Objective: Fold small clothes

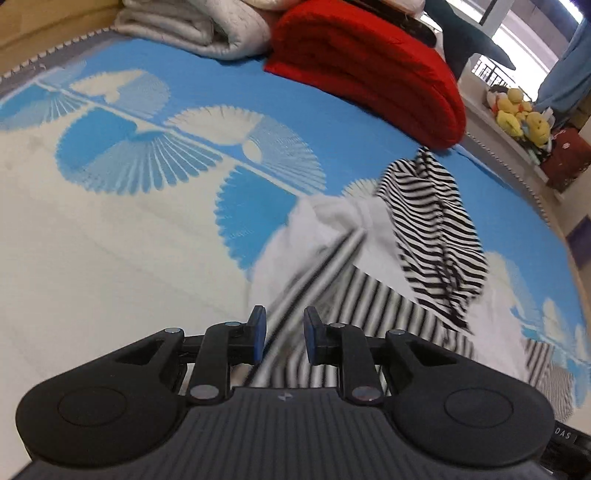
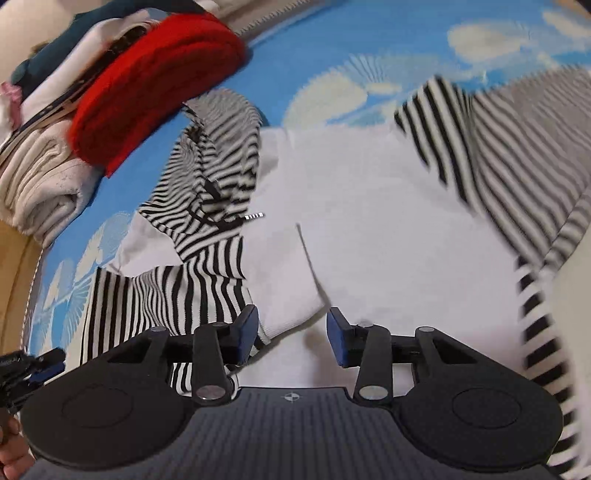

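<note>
Left wrist view looks across a bed covered by a blue and white fan-patterned blanket (image 1: 147, 155), with a folded red blanket (image 1: 369, 70) and a folded pale quilt (image 1: 195, 29) at its far edge. Spread on the bed lies a white garment with black-and-white striped sleeves and hood (image 2: 369, 192), partly blurred. Yellow plush toys (image 1: 517, 114) sit on a ledge beyond. Left gripper (image 1: 284, 338) hangs over striped cloth, jaws slightly apart, pinching nothing. Right gripper (image 2: 291, 334) stands spread over the white hem, pads clear of it
</note>
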The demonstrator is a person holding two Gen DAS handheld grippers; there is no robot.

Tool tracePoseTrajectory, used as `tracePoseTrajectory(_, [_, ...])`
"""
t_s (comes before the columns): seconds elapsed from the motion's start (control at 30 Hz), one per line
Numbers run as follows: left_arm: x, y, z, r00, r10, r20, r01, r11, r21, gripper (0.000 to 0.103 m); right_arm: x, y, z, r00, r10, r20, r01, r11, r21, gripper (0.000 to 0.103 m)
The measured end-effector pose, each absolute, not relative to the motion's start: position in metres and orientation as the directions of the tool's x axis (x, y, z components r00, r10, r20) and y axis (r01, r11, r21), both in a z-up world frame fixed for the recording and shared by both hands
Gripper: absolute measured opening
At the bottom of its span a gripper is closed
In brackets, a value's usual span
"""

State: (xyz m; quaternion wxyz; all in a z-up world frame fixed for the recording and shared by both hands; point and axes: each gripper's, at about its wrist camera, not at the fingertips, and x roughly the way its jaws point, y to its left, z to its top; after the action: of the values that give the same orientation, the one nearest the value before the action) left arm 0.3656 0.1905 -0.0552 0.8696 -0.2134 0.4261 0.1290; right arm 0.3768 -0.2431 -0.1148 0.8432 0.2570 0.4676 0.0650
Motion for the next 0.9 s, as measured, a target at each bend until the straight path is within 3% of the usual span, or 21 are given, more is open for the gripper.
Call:
tracePoseTrajectory(0.2, [0.356, 0.19, -0.051, 0.602, 0.03, -0.798, -0.418, 0.864, -0.282, 0.022, 0.395, -0.23, -0.145, 0.506, 0.348, -0.789, 0.255, 0.814, 0.523, 0.043])
tracePoseTrajectory(0.27, [0.357, 0.192, -0.051, 0.601, 0.026, -0.799, -0.417, 0.863, -0.286, 0.023, 0.398, -0.226, -0.148, 0.522, 0.337, -0.784, 0.258, 0.814, 0.521, 0.029])
tracePoseTrajectory(0.3, [0.357, 0.191, -0.052, 0.601, 0.023, -0.799, -0.416, 0.862, -0.288, 0.022, 0.4, -0.223, -0.146, 0.531, 0.329, -0.781, 0.248, 0.821, 0.514, 0.002])
tracePoseTrajectory(0.37, [0.359, 0.191, -0.052, 0.599, 0.023, -0.8, -0.413, 0.865, -0.285, 0.023, 0.4, -0.223, -0.14, 0.57, 0.313, -0.76, 0.237, 0.822, 0.517, 0.003])
tracePoseTrajectory(0.43, [0.361, 0.191, -0.053, 0.6, 0.019, -0.8, -0.409, 0.866, -0.287, 0.022, 0.393, -0.223, -0.122, 0.652, 0.303, -0.695, 0.189, 0.823, 0.536, 0.002])
tracePoseTrajectory(0.6, [0.367, 0.183, -0.052, 0.604, -0.004, -0.797, -0.381, 0.877, -0.293, 0.023, 0.358, -0.241, -0.057, 0.876, 0.224, -0.426, 0.036, 0.852, 0.522, 0.002])
tracePoseTrajectory(0.63, [0.368, 0.18, -0.053, 0.601, -0.011, -0.799, -0.37, 0.883, -0.29, 0.022, 0.356, -0.249, -0.058, 0.878, 0.192, -0.439, 0.067, 0.858, 0.509, 0.002])
tracePoseTrajectory(0.8, [0.376, 0.157, -0.066, 0.549, -0.06, -0.834, -0.284, 0.925, -0.253, 0.022, 0.377, -0.285, -0.123, 0.589, 0.062, -0.806, 0.387, 0.854, 0.349, 0.008])
tracePoseTrajectory(0.9, [0.378, 0.143, -0.076, 0.518, -0.1, -0.85, -0.235, 0.938, -0.254, 0.023, 0.372, -0.296, -0.12, 0.614, 0.022, -0.789, 0.418, 0.839, 0.348, 0.008])
